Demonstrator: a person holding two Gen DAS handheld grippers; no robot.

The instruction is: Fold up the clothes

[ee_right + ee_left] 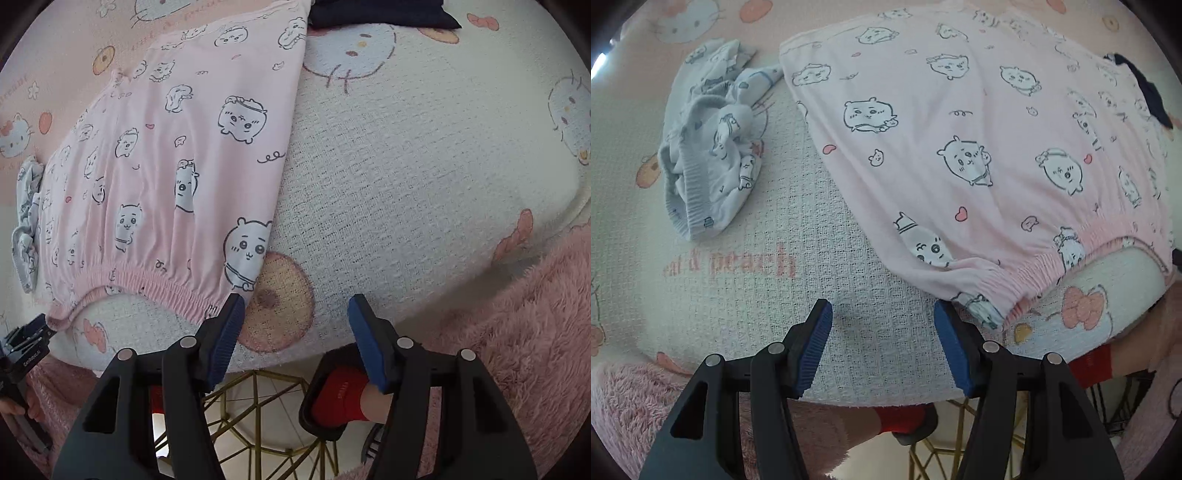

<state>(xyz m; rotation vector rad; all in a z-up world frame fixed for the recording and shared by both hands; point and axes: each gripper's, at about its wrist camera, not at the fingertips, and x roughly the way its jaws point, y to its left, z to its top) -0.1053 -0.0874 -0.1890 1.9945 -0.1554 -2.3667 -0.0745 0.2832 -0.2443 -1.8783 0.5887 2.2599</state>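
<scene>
Pink pajama shorts (960, 147) printed with cartoon animals lay spread flat on a waffle-weave cartoon-cat blanket (757, 229) covering the bench, their gathered elastic waistband (1027, 273) turned toward the near edge. The left gripper (882, 325) hovered just off the waistband's left corner, its blue-padded jaws spread wide and holding nothing; the right-hand pad sat just beside the cloth, though whether it touched could not be told. Seen from the right wrist, the right gripper (295, 317) hung above the blanket at the waistband's other corner, jaws likewise wide apart and empty, the left pad close against the hem and a printed doughnut (277, 299) showing between the pads. A crumpled pale blue garment (709, 147) with the same sort of print sat in a heap to the left of the shorts, touching or nearly touching their far edge. A dark navy item (384, 14) lay at the far end of the blanket. A fluffy pink throw (535, 314) edged the near side, and red socks (340, 398) and a gold wire frame (266, 406) showed below.
</scene>
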